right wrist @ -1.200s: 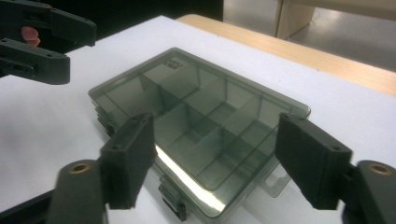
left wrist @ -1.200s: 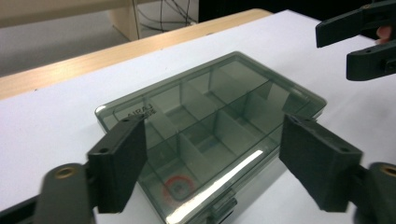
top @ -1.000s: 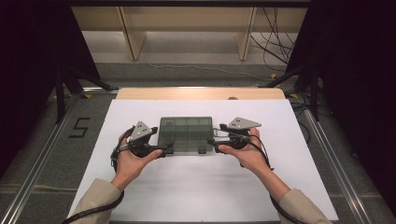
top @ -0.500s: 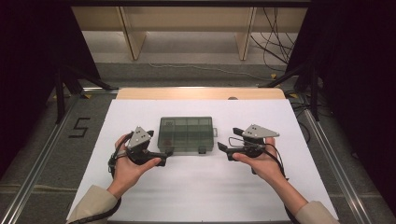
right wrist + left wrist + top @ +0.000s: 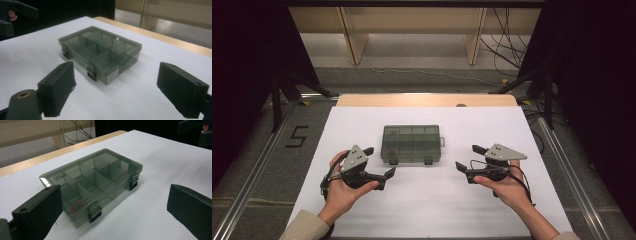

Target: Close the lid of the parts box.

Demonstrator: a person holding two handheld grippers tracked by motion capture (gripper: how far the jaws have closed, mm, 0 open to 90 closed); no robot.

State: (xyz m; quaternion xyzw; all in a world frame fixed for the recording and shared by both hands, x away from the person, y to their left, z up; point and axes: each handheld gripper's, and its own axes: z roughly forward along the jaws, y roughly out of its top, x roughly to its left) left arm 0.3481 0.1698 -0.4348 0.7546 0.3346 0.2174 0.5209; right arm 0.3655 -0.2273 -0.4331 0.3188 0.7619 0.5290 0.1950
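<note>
High view: my left hand-held gripper and right hand-held gripper, jaws apart, flank the closed organizer box, its long axis running between them.

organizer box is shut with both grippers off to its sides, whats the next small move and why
Probably bring the left gripper to the near latch: the organizer box lies closed with both front latches down, and both the left and right gripper have open jaws holding nothing.

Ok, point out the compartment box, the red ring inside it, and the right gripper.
compartment box [image 5: 411, 142], high view, middle of lid
red ring [image 5: 77, 207], left gripper view, through lid at near corner
right gripper [image 5: 468, 159], high view, between its open fingertips
</note>
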